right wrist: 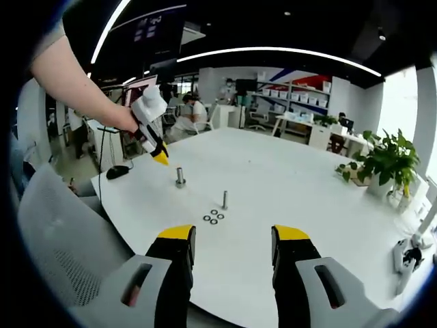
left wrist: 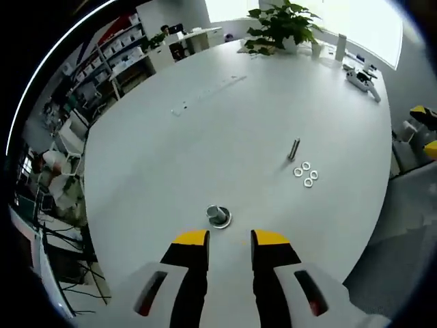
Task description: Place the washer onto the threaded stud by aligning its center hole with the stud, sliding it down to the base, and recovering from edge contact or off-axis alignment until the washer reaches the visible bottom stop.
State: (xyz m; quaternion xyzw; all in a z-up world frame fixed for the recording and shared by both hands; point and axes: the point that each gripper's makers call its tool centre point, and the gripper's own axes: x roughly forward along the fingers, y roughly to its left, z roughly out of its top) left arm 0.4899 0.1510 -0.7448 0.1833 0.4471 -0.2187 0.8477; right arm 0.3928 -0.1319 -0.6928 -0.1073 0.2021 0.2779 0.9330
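Hovering above the near edge of the white table (left wrist: 205, 137), the left gripper (left wrist: 229, 239) has its yellow-tipped jaws spread apart with nothing between them, pointed down at a short stud on a round base (left wrist: 218, 216) just ahead. In the right gripper view that same left gripper (right wrist: 158, 154) shows from the side, held by a person's bare arm (right wrist: 75, 82) reaching in from the left, its tip tilted down toward the stud on its base (right wrist: 180, 179). The right gripper (right wrist: 233, 239) is held low and back from the table edge, jaws also wide apart and empty. A second, slimmer threaded stud (left wrist: 294, 148) stands upright further out, and three washers (left wrist: 305, 173) lie flat on the table in a tight cluster just beside it; the right gripper view shows them (right wrist: 213, 218) in front of that stud (right wrist: 224, 199). A potted plant (left wrist: 276, 27) sits at the far side. No containers hold any parts.
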